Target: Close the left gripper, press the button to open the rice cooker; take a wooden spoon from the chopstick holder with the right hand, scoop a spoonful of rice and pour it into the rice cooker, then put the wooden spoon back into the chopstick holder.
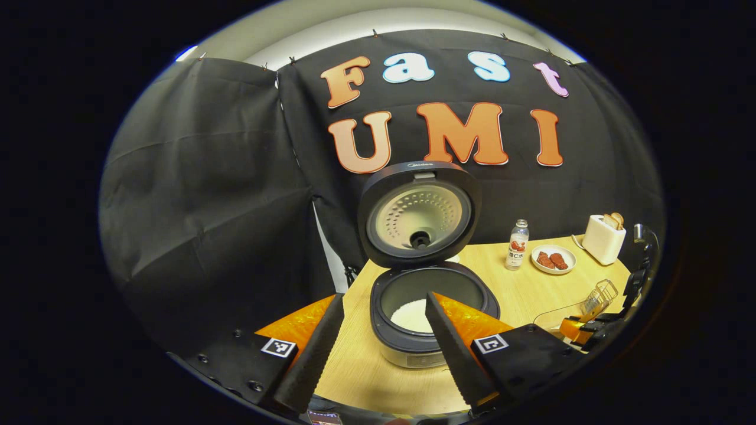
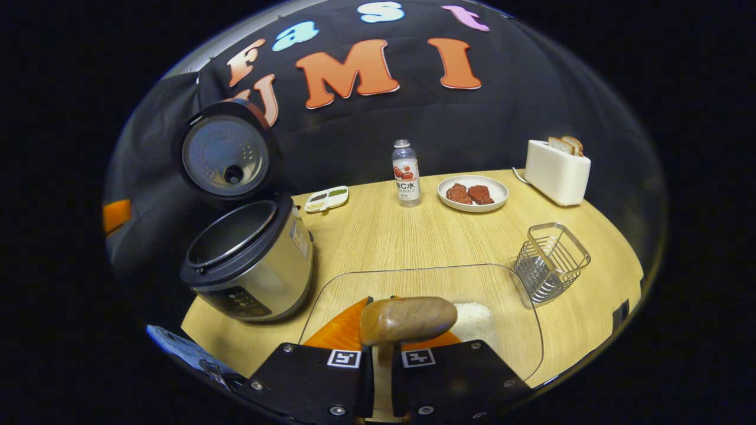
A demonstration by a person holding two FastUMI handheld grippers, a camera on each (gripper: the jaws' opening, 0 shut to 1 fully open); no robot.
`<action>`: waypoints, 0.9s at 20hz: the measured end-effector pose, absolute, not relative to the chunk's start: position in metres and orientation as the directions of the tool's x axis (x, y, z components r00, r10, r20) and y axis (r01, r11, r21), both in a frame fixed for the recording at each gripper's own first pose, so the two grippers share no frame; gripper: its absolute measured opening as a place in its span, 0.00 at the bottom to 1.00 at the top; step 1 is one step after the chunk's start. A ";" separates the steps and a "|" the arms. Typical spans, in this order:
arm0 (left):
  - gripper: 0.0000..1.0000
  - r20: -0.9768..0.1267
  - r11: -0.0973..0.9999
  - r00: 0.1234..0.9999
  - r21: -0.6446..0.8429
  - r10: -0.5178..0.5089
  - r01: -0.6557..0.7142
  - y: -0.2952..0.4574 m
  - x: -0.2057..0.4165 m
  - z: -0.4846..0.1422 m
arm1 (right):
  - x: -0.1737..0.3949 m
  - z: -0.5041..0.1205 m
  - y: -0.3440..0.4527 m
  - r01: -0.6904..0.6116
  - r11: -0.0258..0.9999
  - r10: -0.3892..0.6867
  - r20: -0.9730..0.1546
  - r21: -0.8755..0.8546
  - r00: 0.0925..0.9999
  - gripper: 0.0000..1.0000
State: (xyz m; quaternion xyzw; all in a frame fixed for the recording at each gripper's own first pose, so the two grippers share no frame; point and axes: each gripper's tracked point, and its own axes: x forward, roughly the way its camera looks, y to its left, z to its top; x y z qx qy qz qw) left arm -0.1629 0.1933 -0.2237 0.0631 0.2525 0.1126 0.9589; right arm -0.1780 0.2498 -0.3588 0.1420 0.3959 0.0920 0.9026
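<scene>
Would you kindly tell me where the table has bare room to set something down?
The widest bare wood lies between the open silver rice cooker, the clear plastic bottle and the clear rice tray. A smaller patch sits between the wire chopstick holder and white toaster. It is crowded around the white plate of meat.

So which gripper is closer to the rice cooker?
Left. The left gripper hovers right over the open rice cooker; the right gripper, holding the wooden spoon, sits beside it.
</scene>
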 end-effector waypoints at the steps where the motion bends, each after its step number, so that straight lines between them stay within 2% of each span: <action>1: 0.94 -0.474 0.967 0.844 0.176 0.249 -0.187 0.195 -0.163 -0.225 | -0.179 -0.358 0.249 -0.038 0.938 0.279 -0.689 0.343 0.669 0.11; 3: 0.94 -0.480 0.966 0.840 0.176 0.252 -0.189 0.199 -0.161 -0.227 | -0.178 -0.359 0.248 -0.014 0.930 0.283 -0.690 0.368 0.666 0.11; 4: 0.86 -0.483 0.966 0.839 0.178 0.252 -0.188 0.200 -0.160 -0.230 | -0.177 -0.360 0.248 -0.002 0.925 0.286 -0.692 0.381 0.663 0.11; 5: 0.86 -0.485 0.966 0.838 0.180 0.251 -0.185 0.201 -0.159 -0.231 | -0.177 -0.360 0.248 0.010 0.920 0.289 -0.696 0.391 0.657 0.11; 6: 0.94 -0.487 0.967 0.837 0.180 0.248 -0.182 0.200 -0.157 -0.232 | -0.176 -0.361 0.247 0.024 0.916 0.290 -0.701 0.401 0.651 0.11; 8: 0.94 -0.488 0.968 0.839 0.180 0.241 -0.173 0.199 -0.155 -0.231 | -0.175 -0.363 0.247 0.043 0.908 0.296 -0.712 0.416 0.637 0.11; 9: 0.86 -0.488 0.969 0.840 0.182 0.238 -0.169 0.198 -0.153 -0.232 | -0.175 -0.361 0.247 0.048 0.906 0.298 -0.715 0.420 0.633 0.11; 10: 0.86 -0.488 0.969 0.840 0.185 0.237 -0.166 0.197 -0.152 -0.231 | -0.175 -0.361 0.248 0.051 0.905 0.300 -0.718 0.423 0.629 0.11; 11: 0.94 -0.485 0.968 0.842 0.188 0.236 -0.163 0.197 -0.152 -0.230 | -0.173 -0.362 0.248 0.052 0.903 0.303 -0.718 0.426 0.626 0.11; 18: 0.94 -0.493 0.967 0.836 0.201 0.239 -0.158 0.196 -0.149 -0.231 | -0.171 -0.362 0.252 0.087 0.854 0.371 -0.716 0.513 0.591 0.11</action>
